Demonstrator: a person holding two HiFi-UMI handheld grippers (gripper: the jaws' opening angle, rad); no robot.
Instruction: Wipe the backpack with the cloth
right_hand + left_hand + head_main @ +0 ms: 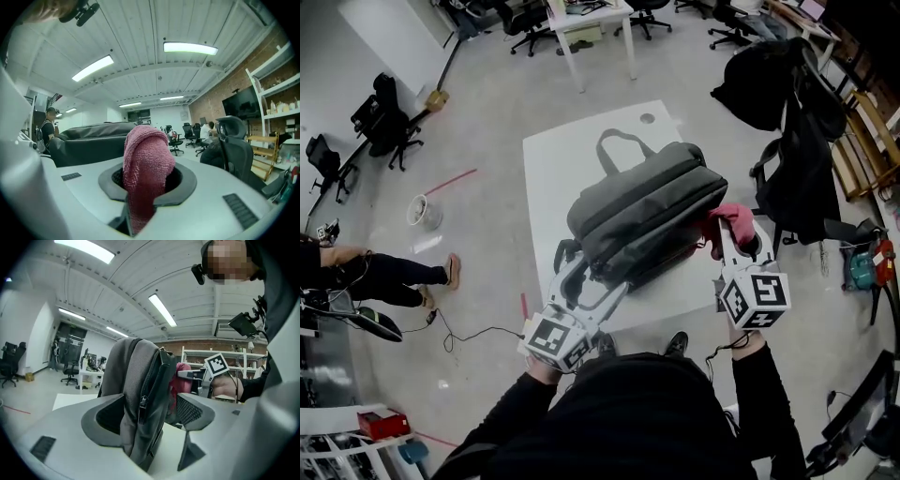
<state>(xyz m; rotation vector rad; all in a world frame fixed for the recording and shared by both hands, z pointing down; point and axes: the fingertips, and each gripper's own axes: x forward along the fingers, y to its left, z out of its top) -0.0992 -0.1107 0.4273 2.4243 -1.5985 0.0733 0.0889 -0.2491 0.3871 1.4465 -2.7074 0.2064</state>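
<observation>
while left gripper (152, 408) clamps backpack (647, 202), right gripper (147, 183) holds cloth (147, 154) level alongside.

Black sleeves (514, 412), white tongs (586, 269), marker cubes (555, 339)

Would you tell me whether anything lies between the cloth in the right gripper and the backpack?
Nothing visible does: the cloth, clamped in the right gripper, sits right beside one end of the backpack.

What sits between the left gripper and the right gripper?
The grey backpack, clamped by the left gripper; the right gripper holds the pink cloth. Head view shows it.
</observation>
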